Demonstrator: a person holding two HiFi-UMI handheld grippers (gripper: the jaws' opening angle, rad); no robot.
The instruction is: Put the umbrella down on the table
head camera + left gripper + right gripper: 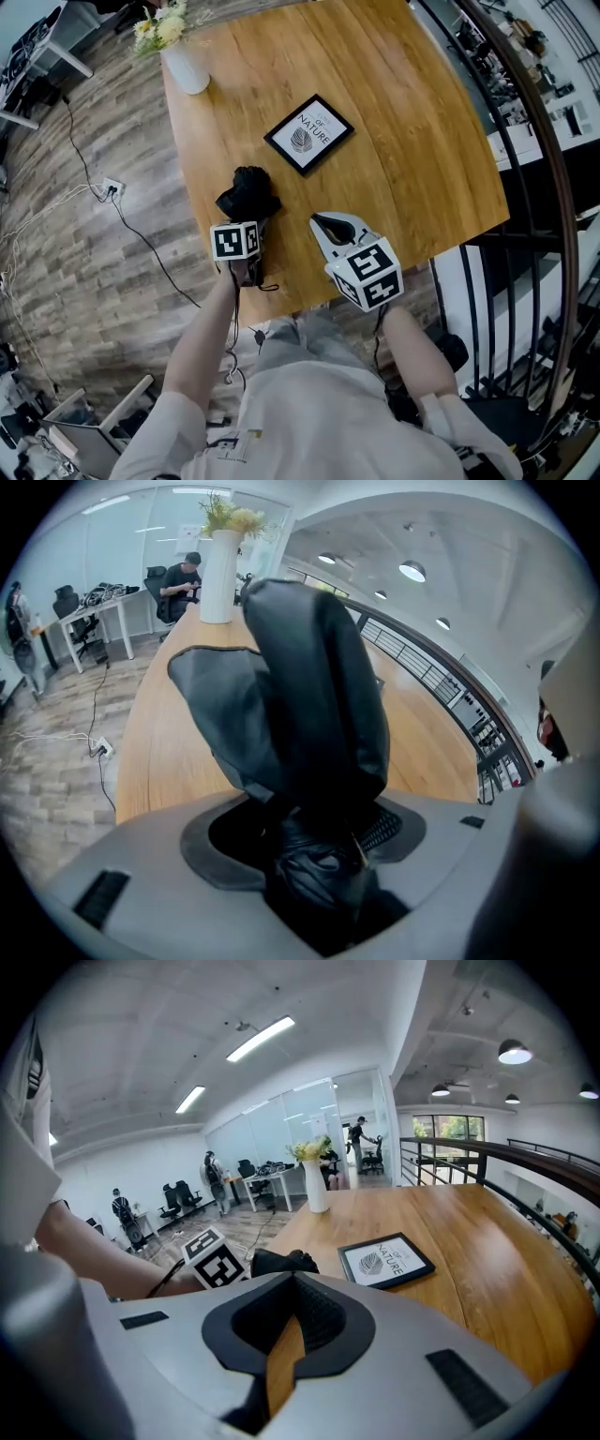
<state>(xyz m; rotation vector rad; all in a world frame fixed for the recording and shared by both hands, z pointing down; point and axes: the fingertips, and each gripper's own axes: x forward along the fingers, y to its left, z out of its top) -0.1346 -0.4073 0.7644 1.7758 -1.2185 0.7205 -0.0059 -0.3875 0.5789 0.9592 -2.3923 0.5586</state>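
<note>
1. Clamped in the left tongs (319, 850): the folded black umbrella (309, 696), pinched at its bunched end and pointing out over the near edge of the tabletop (403, 169).
2. Hard to say whether touching the wood or hanging just above it; seen from the head, lying over the edge strip, close to the body.
3. Just beside it, to the right: the right tongs (286, 1335), all but pressed together, with only a sliver of wood showing through and nothing pinched.
4. Judged step: bringing the umbrella over the tabletop, with the setting-down itself not yet done while the grip holds.
5. Next, probably: lowering until lying flat on the bare wood short of the framed print (308, 133), then spreading the left tongs and backing off straight, without snagging loose fabric.
6. Farther off: the framed print near the middle, and well beyond, at the far left corner, a white vase (187, 66) with flowers. Neither likely in the way.
</note>
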